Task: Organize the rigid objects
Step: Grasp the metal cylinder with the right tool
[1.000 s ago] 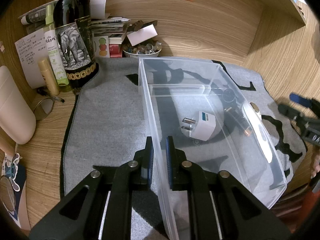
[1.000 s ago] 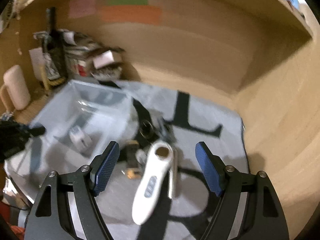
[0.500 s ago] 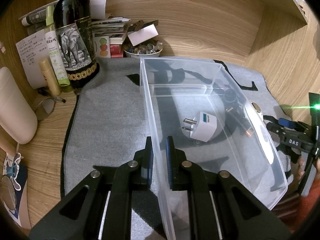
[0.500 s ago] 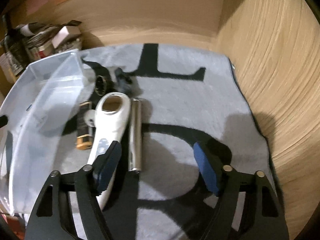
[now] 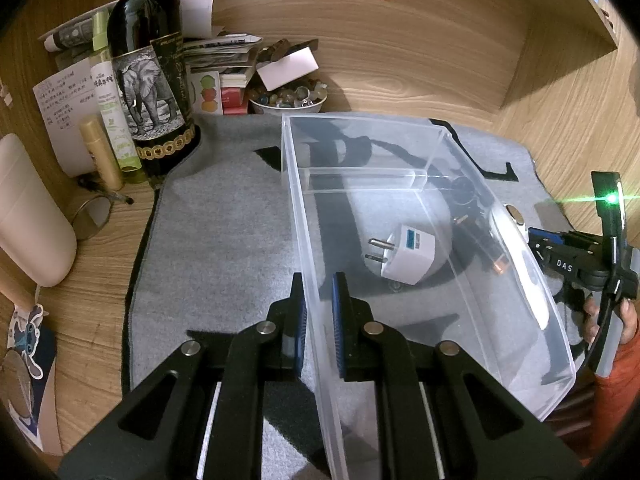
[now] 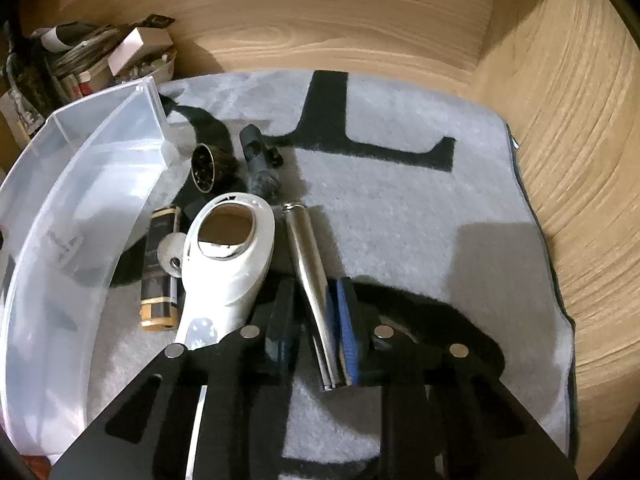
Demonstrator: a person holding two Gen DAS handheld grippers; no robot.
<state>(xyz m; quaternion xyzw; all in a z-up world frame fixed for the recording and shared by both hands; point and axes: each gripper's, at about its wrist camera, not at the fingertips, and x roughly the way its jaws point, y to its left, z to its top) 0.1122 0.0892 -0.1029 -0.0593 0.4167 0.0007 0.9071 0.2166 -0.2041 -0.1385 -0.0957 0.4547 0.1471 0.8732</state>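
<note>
Wooden desk (image 5: 400,60) is carrying a grey mat (image 6: 400,208) and a clear plastic bin (image 5: 460,320), with a white plug adapter (image 5: 404,256) lying inside. Left gripper (image 5: 318,292) is staying clamped on the bin's near wall. Right gripper (image 6: 316,312), wide open a second ago, is closing around the silver metal tube (image 6: 310,264) lying on the mat just beside the white handheld device (image 6: 232,264); lifting into the bin probably follows.

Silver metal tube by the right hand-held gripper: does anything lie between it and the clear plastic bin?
Yes. A white handheld device lies directly beside the silver metal tube, between it and the clear plastic bin; a black-and-gold cylinder sits beyond that.
</note>
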